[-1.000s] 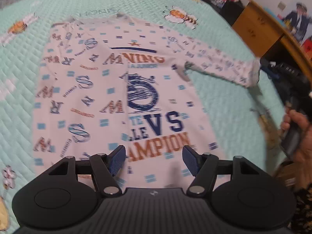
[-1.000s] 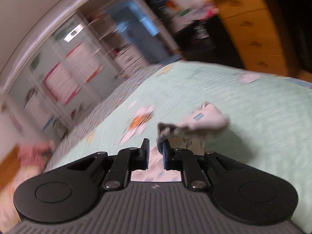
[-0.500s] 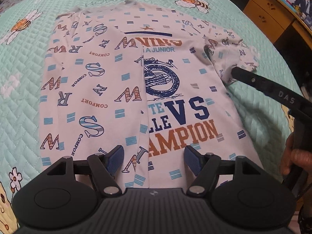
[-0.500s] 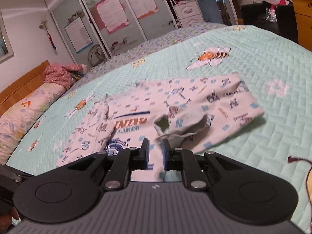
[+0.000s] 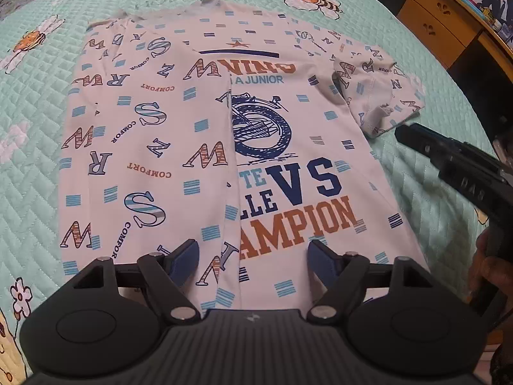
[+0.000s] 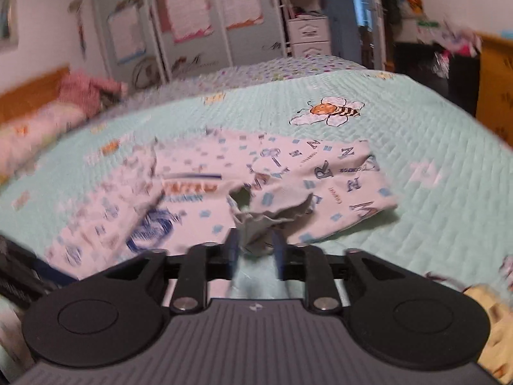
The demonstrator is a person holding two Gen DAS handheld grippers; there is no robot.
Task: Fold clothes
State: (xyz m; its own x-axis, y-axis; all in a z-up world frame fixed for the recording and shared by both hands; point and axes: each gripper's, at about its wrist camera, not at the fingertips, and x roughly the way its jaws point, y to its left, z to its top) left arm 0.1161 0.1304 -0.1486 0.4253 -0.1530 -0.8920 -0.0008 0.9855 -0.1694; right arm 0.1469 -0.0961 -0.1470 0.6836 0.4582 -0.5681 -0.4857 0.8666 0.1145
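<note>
— So, where is the shirt (image 5: 205,147)?

— It lies face up on the mint quilted bed (image 5: 38,102), collar toward the far edge and hem toward the near edge. One side is already folded in over the chest, its edge running down the middle and covering half of the printed wheel and lettering.

— And the other sleeve (image 5: 378,96)?

— It is bunched at the bed's right side, beside the shirt body, with its grey cuff (image 6: 269,221) crumpled and raised off the quilt.

— What are the left tongs (image 5: 253,256) doing?

— They hang over the hem near the bed's near edge, blue pads spread wide, nothing between them.

— The right tongs (image 6: 255,252)?

— Seen from the left wrist camera, they reach in from the right edge of the bed with their tip just beside the sleeve, a hand (image 5: 487,272) gripping the handle. In their own view the pads stand a little apart with the cuff between them. The picture is blurred, so I cannot tell whether they are pinching the fabric.

— Anything else on the bed?

— A bee pattern (image 6: 330,110) is stitched into the quilt beyond the sleeve, toward the far right corner.
</note>
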